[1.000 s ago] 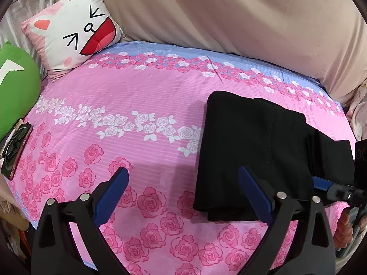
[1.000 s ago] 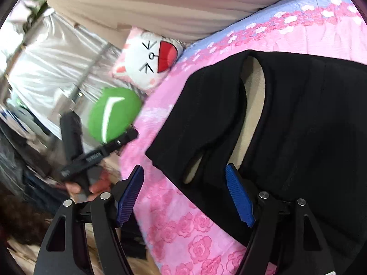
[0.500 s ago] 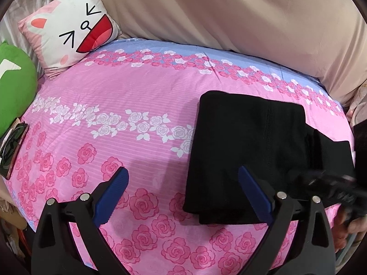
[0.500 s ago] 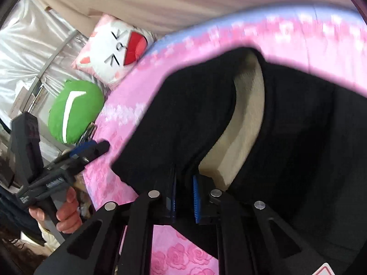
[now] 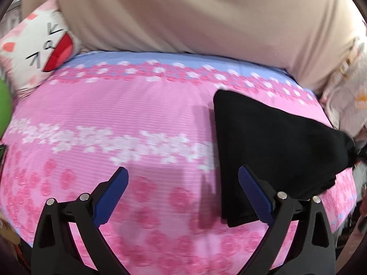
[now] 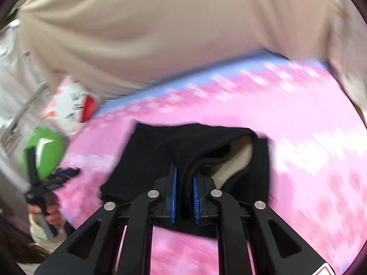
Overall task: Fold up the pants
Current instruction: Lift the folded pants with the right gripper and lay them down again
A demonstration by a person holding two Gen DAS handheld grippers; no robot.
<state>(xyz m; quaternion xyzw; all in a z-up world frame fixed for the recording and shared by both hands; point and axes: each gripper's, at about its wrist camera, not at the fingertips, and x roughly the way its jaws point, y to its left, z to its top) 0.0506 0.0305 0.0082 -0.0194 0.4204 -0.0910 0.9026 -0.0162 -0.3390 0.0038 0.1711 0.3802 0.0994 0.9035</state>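
The black pants (image 5: pixel 270 151), folded, lie on the right side of the pink flowered bed (image 5: pixel 128 114). Their right end is bunched and lifted off the bed. My left gripper (image 5: pixel 183 190) is open and empty, just left of the pants' near edge. My right gripper (image 6: pixel 184 190) is shut on the black pants (image 6: pixel 174 151) at their waistband, where the beige lining (image 6: pixel 238 155) shows. The left gripper also shows in the right wrist view (image 6: pixel 57 176), held by a hand at the far left.
A cat-face pillow (image 5: pixel 39 50) and a green cushion (image 5: pixel 3 107) sit at the bed's left. A beige curtain (image 5: pixel 195 13) hangs behind the bed. Light fabric (image 5: pixel 344 105) lies at the right edge.
My right gripper, which shut on the waistband half a second ago, has lifted and pulled that end of the pants up. My left gripper has shifted a little; the views are blurred by motion.
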